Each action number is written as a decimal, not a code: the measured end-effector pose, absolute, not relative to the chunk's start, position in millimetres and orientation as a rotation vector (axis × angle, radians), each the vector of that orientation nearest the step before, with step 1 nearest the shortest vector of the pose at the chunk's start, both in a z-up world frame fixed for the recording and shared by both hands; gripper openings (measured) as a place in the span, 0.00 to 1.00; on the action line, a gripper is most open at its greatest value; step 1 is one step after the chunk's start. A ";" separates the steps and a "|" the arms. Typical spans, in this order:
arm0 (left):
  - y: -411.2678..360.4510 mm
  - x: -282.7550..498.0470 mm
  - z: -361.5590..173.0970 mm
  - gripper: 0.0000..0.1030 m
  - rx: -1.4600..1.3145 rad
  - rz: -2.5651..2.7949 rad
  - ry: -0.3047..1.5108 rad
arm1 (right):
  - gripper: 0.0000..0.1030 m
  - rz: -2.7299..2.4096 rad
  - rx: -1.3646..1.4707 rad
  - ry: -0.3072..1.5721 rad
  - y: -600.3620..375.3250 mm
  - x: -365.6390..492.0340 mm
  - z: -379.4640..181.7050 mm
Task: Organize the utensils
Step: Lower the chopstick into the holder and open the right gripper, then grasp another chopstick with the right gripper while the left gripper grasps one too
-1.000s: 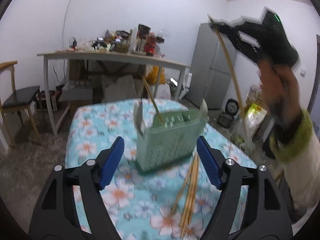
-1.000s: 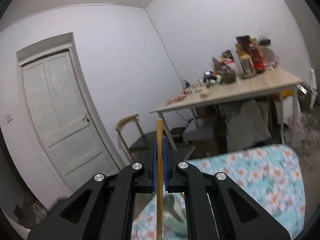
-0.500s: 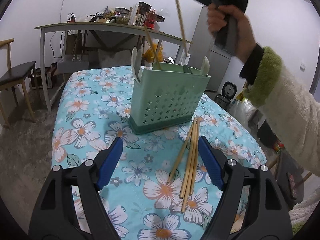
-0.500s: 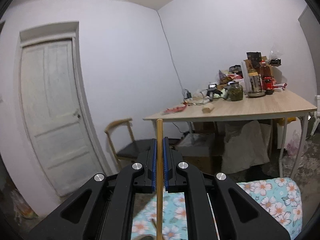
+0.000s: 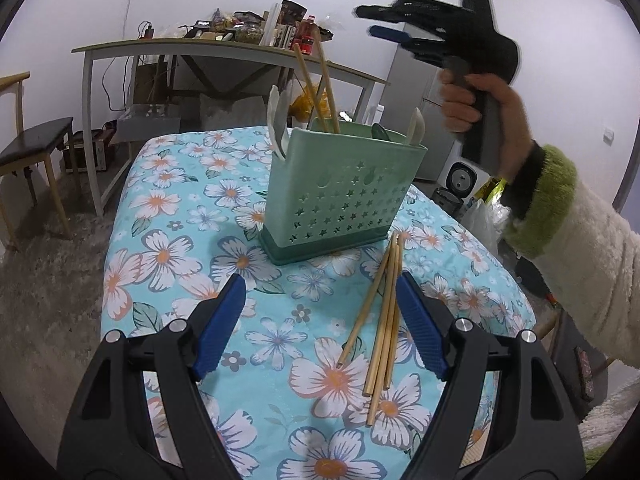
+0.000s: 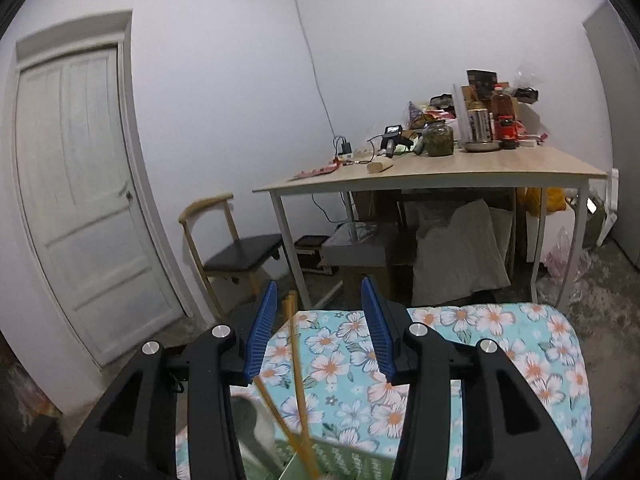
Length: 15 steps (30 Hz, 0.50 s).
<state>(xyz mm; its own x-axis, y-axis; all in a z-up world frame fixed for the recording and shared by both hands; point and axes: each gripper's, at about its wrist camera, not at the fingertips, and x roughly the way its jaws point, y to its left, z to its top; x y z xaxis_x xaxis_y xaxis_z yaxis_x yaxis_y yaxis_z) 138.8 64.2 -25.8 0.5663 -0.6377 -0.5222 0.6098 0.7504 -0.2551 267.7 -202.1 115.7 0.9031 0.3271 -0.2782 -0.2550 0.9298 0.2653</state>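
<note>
A green perforated utensil holder [image 5: 340, 196] stands on the floral tablecloth [image 5: 168, 256]. Two wooden chopsticks [image 5: 320, 88] and some pale spoons [image 5: 278, 116] stand in it. Several loose chopsticks [image 5: 384, 312] lie on the cloth in front of it, between my left gripper's open fingers. My left gripper [image 5: 320, 320] is open and empty, low over the cloth. My right gripper [image 5: 384, 24] is open and empty above the holder. In the right wrist view it [image 6: 320, 332] looks down past the two standing chopsticks [image 6: 296, 380].
A wooden table [image 5: 200, 46] cluttered with jars and bottles stands behind, with a chair [image 5: 36, 140] at left. A grey cabinet [image 5: 416, 92] and appliances on the floor are at right. A white door [image 6: 76, 200] shows in the right wrist view.
My right gripper opened and let go of the chopstick, which now stands in the holder beside the other one. The right gripper drew back up and right.
</note>
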 end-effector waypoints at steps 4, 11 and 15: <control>59.8 134.2 -23.9 0.71 -0.022 -0.732 0.628 | 0.42 0.298 0.308 0.333 -225.6 225.3 115.5; 49.3 126.3 -26.6 0.71 0.046 -0.741 0.649 | 0.42 0.307 0.495 0.449 -249.3 142.9 63.8; 41.8 123.3 -28.7 0.71 0.083 -0.753 0.659 | 0.42 0.287 0.679 0.625 -253.4 116.6 -10.7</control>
<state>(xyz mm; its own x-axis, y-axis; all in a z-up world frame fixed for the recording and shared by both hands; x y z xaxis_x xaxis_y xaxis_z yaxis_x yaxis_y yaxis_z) 123.3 41.8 -28.7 0.5400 -0.6075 -0.5825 0.6578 0.7364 -0.1582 116.6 -253.4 -10.7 0.7812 0.4406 -0.4422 -0.0483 0.7489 0.6609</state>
